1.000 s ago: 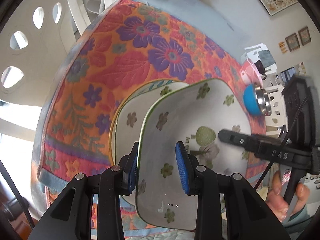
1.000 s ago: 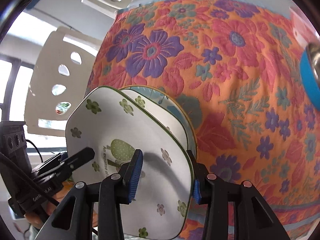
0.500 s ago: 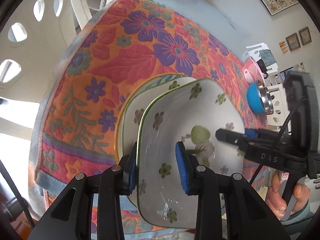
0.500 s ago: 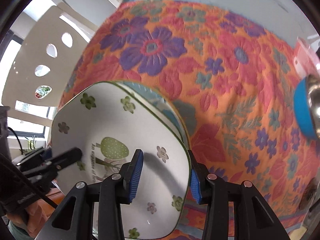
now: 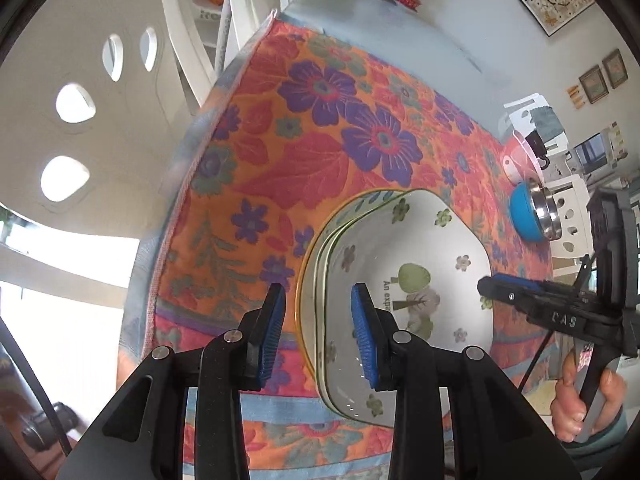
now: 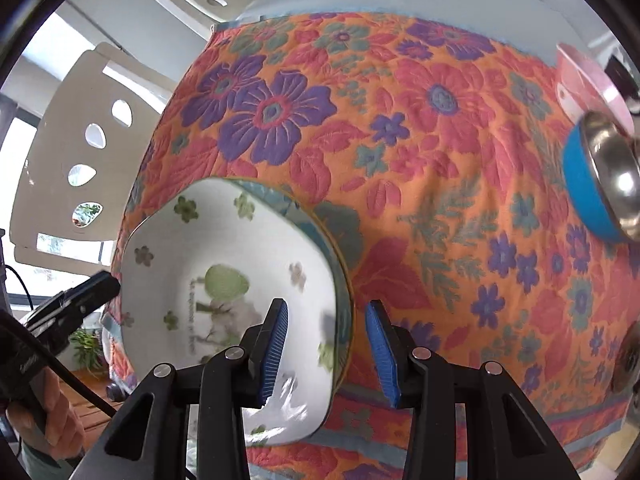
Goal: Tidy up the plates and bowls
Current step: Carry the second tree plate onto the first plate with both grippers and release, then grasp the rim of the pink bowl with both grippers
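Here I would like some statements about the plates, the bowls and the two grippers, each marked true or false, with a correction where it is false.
1. The white square plate with green flowers lies on top of other plates. True.
2. The left gripper is shut tight on the plate's rim. False: its jaws stand open, one pad on either side of the stack's edge.
3. The right gripper is open too. True.
4. The blue bowl sits inside the plate stack. False: it rests apart on the floral tablecloth, near the pink bowl.
5. The tablecloth is plain white. False: it is orange with purple and red flowers.
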Demonstrator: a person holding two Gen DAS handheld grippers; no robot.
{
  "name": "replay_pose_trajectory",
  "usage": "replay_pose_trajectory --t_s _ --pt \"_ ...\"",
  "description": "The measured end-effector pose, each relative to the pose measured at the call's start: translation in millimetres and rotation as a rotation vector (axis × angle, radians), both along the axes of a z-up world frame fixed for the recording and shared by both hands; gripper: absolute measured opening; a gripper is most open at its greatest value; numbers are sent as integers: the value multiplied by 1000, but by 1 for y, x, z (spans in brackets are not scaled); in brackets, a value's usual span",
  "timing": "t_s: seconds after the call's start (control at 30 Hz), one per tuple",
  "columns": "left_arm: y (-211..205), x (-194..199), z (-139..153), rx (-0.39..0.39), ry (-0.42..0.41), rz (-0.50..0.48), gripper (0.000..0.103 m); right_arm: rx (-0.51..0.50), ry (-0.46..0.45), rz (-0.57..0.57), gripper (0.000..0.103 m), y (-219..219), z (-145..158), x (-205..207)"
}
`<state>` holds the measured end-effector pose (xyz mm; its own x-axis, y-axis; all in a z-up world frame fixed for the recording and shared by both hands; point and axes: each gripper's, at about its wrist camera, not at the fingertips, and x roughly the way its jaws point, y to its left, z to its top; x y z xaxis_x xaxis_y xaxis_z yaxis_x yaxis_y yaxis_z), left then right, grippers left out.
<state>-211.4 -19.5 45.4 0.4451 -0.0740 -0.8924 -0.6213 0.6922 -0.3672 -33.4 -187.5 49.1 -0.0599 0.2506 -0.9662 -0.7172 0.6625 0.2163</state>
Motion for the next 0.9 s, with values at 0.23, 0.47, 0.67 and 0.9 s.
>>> replay_pose_trajectory --t_s 0.23,0.47,0.67,0.9 --pt "1 18 6 21 -26 -36 30 11 44 -33 40 -1 -4 -13" --pt "9 68 69 202 -123 -198 30 98 -16 -138 41 -27 35 10" --pt "-19 156 129 274 -258 -409 37 214 -128 -319 53 -77 86 60" --pt "-78 262 136 119 -345 -486 66 280 -187 -540 66 -155 126 158"
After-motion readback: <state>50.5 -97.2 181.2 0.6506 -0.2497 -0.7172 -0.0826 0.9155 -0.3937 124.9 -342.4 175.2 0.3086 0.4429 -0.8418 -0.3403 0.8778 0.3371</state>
